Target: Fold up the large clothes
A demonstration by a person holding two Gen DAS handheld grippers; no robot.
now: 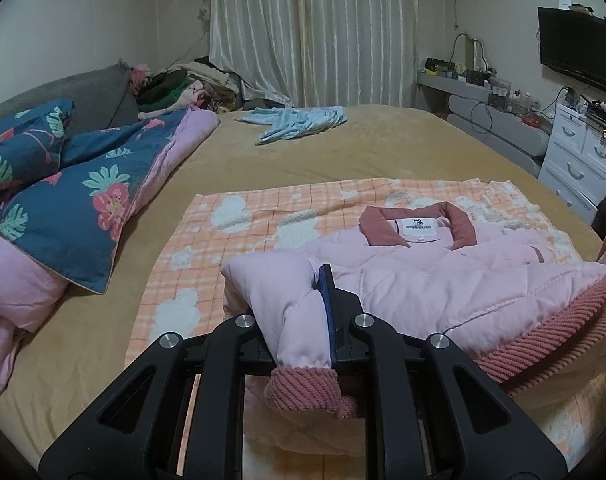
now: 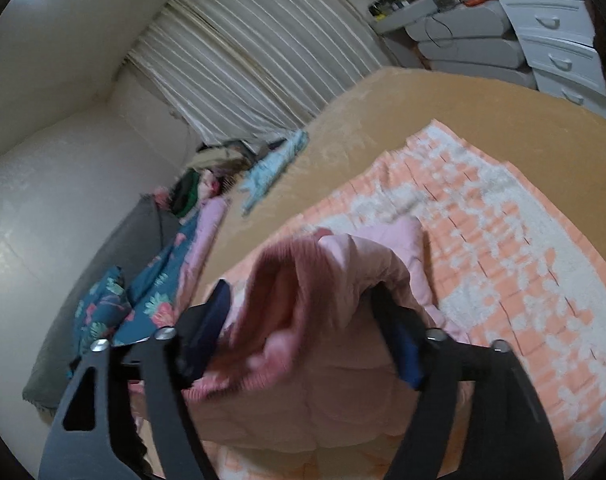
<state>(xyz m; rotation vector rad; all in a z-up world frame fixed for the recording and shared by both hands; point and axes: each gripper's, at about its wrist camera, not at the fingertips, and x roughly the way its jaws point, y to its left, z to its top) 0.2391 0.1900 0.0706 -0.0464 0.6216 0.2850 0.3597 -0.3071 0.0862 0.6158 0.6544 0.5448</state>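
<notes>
A pink quilted jacket (image 1: 443,280) with a dark pink corduroy collar and cuffs lies on an orange checked blanket (image 1: 231,240) on the bed. My left gripper (image 1: 303,312) is shut on a sleeve of the jacket (image 1: 291,320), near its corduroy cuff, just above the blanket. In the right wrist view my right gripper (image 2: 303,312) has its jaws wide apart around a bunched part of the jacket (image 2: 327,280), pink quilt and corduroy, lifted over the blanket (image 2: 503,240). That view is tilted and blurred.
The bed has a tan cover (image 1: 343,148). A blue floral duvet (image 1: 63,184) is heaped at the left. A light blue garment (image 1: 295,122) lies at the far side. White drawers (image 1: 579,156) and a grey desk stand right of the bed.
</notes>
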